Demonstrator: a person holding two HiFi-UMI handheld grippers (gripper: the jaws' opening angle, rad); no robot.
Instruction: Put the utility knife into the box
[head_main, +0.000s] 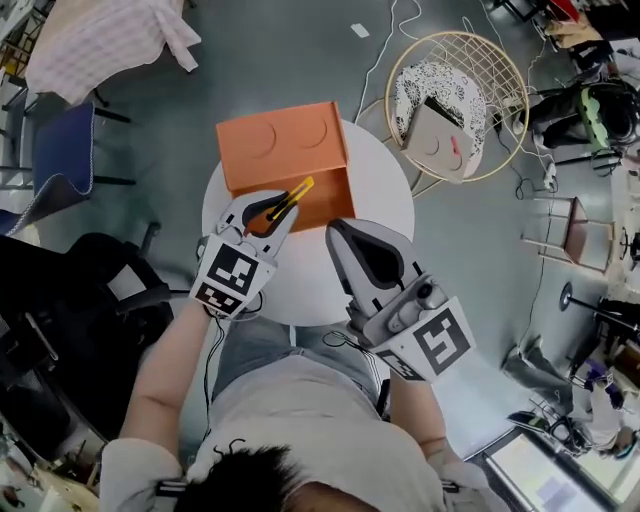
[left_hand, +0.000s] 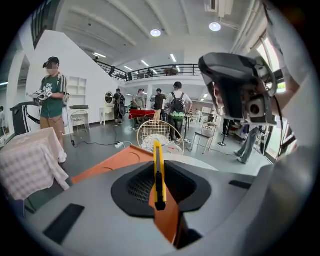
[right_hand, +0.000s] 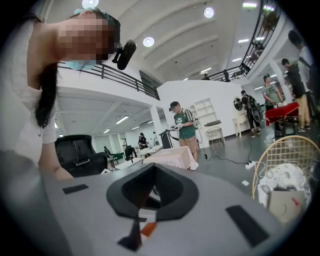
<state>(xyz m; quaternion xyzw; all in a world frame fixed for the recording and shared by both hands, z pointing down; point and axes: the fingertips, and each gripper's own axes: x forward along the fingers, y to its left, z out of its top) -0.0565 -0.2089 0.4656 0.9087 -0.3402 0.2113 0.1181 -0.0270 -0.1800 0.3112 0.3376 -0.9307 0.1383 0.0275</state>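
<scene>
We saw the left tongs (head_main: 272, 213) clamped on the utility knife (head_main: 292, 196), a yellow one with a black part along its near end. In the left gripper view the knife (left_hand: 158, 175) stood on edge in the seam of the left tongs (left_hand: 159, 189), pinched between the two closed halves, with its length running forward past them. From the head view its free end reached out above the open part of the orange box (head_main: 325, 195). We could not tell whether it touched the box. The lid stood folded back on the far side, and two round impressions showed on it.

The box sat toward the far edge of the round white bench (head_main: 385, 195). The right tongs (head_main: 345, 240) hung over the bare bench just beside the box, near the left ones but apart from them. In the right gripper view the right tongs (right_hand: 150, 200) were pressed together with nothing held between them.

On the floor beyond the bench lay a round wire basket (head_main: 458, 100) with a patterned cushion in it.
</scene>
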